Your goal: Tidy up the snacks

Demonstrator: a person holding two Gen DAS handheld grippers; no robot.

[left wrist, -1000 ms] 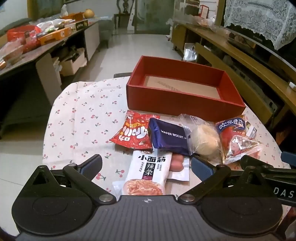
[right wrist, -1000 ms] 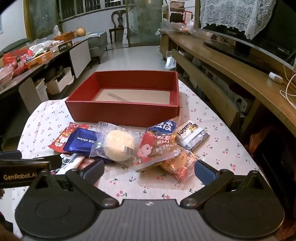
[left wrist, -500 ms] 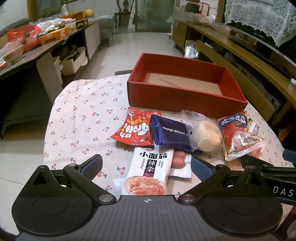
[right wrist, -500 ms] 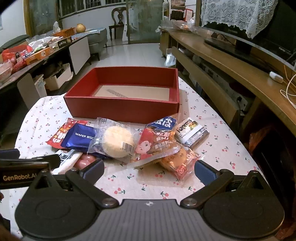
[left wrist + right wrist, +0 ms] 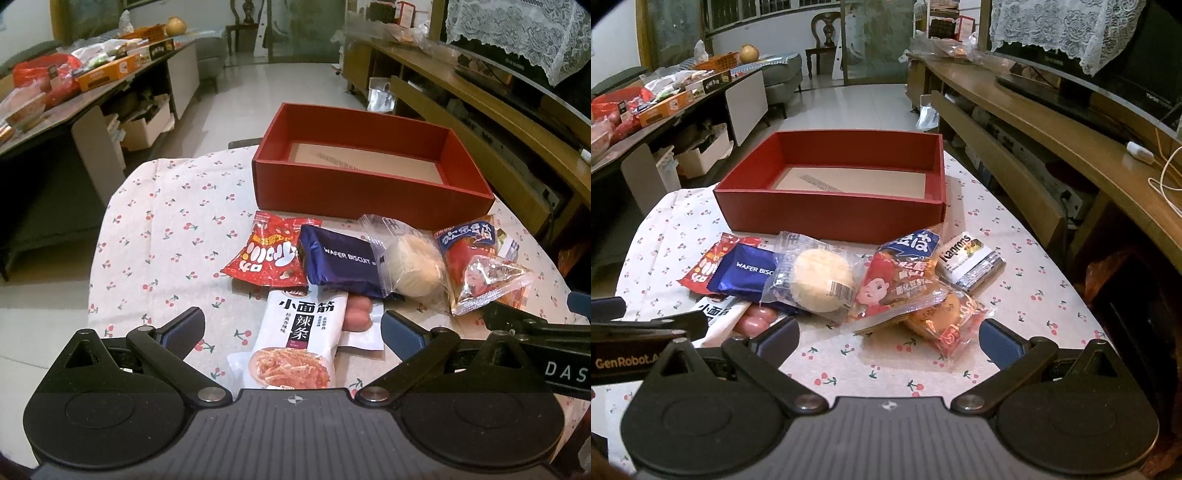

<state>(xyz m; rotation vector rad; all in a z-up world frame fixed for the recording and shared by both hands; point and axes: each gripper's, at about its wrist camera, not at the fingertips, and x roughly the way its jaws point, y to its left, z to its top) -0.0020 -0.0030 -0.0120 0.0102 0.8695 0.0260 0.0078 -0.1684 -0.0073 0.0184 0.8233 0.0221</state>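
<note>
My left claw (image 5: pixel 291 328) was spread wide, holding nothing, low over the near edge of the worktop (image 5: pixel 166 229). Between its fingers lay the white strip pack (image 5: pixel 295 343), flat, with a sausage pack (image 5: pixel 356 317) tucked just beside and partly under it. My right claw (image 5: pixel 888 336) was also wide and empty, hovering over bare cloth just short of the snack pile. Its left finger (image 5: pixel 775 338) sat near the sausages; its right finger (image 5: pixel 1001 343) was off to the side of the orange bun pack (image 5: pixel 945 317).

Snacks lay in a loose, overlapping row in front of the red box (image 5: pixel 831 210). From my left: red chip bag (image 5: pixel 269 254), then the blue wafer (image 5: pixel 343 262) lapping over it, then the round cake (image 5: pixel 820 277) in clear wrap resting on the wafer's end. Next the red cartoon pack (image 5: pixel 897 280), overlapping the bun pack. A small white bar (image 5: pixel 971 258) lay just beside that, farthest to my right.

The box sat behind the row, open, upright, nothing in it but a pale card bottom (image 5: pixel 849 182). None of the snacks were inside; the nearest ones almost touched its front wall. In the left view my right claw's arm (image 5: pixel 535 332) showed at the right edge.
</note>
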